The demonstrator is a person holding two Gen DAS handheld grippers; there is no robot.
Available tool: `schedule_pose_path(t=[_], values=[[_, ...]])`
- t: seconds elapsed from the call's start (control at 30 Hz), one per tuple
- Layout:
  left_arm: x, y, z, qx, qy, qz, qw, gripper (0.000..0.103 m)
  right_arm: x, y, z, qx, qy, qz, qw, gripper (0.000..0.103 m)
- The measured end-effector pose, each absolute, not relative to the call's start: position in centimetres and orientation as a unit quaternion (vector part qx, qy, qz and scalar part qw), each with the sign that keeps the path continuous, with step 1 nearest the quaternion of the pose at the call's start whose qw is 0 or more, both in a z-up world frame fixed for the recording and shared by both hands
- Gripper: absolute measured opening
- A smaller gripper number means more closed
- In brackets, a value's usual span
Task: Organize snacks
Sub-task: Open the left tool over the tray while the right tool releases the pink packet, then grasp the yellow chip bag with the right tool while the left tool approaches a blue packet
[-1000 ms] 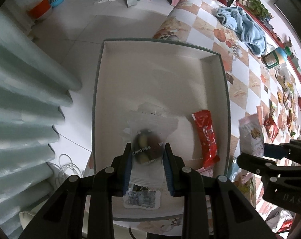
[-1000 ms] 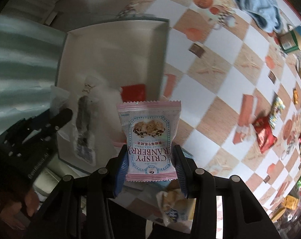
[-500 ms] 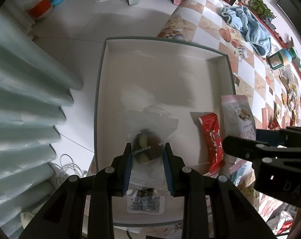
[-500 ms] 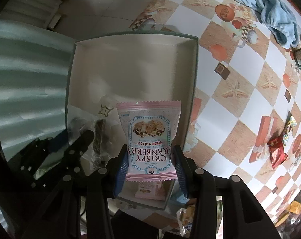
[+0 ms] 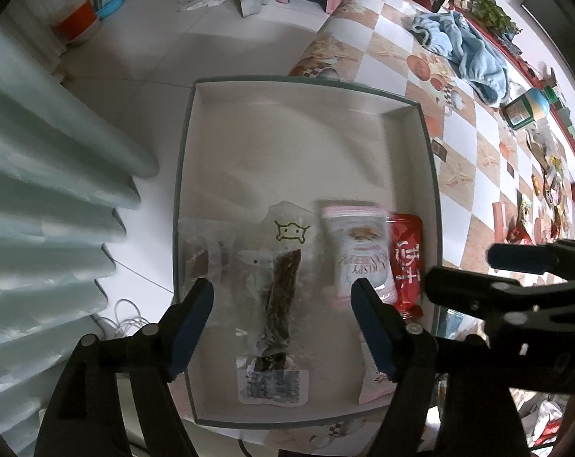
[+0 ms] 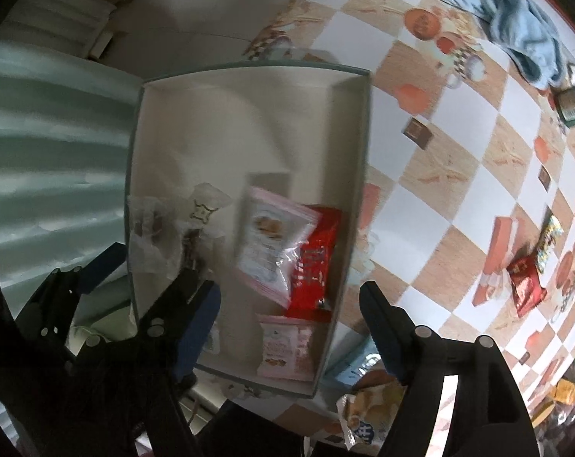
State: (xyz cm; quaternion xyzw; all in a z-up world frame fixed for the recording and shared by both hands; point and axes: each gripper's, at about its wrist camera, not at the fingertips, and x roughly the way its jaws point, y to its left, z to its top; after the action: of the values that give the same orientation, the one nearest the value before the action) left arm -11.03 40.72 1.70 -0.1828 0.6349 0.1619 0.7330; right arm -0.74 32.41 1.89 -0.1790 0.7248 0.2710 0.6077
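Inside, crinkly pink packet [image 5: 357, 255] overlaps glossy red wrapper [image 5: 407, 257].

The pink cranberry packet [image 6: 266, 243] is motion-blurred; the right gripper's fingers [image 5: 523, 257] run off-frame.

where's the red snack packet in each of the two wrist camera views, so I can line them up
Left wrist view: the red snack packet lies low and right of centre, against the box's right wall, beside the pink-and-white packet.
Right wrist view: red snack packet near centre, partly under that pink-and-white packet.
Shared landmark: the white box, its green-edged right wall.
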Motion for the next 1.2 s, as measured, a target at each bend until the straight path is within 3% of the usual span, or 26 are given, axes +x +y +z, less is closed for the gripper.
schedule_pose_path(t=[0.1, 0.33, 0.73, 1.1, 1.2], values=[[-11.0, 40.3, 1.9, -0.177, 0.635, 0.156, 0.736, 0.078, -0.2, 30.3, 2.2, -0.172, 0.728, 0.255, 0.613, 0.102], [-10.9, 38.0, 1.6, -0.155, 0.649, 0.132, 0.733, 0.079, 0.5, 22.2, 0.6, -0.14, 0.766, 0.171, 0.603, 0.102], [-9.8, 33.0, 1.5, -0.105, 0.666, 0.073, 0.735, 0.079, -3.3, 7.0, -2.9, 0.041, 0.839, -0.004, 0.543, 0.102], [-9.0, 29.1, 1.2, -0.049, 0.685, 0.029, 0.726, 0.079, -7.2, 7.2, -7.0, 0.233, 0.868, -0.018, 0.439, 0.102], [-8.8, 28.3, 1.3, -0.036, 0.687, 0.022, 0.725, 0.079, -7.3, 7.2, -8.5, 0.237, 0.867, -0.035, 0.438, 0.102]])
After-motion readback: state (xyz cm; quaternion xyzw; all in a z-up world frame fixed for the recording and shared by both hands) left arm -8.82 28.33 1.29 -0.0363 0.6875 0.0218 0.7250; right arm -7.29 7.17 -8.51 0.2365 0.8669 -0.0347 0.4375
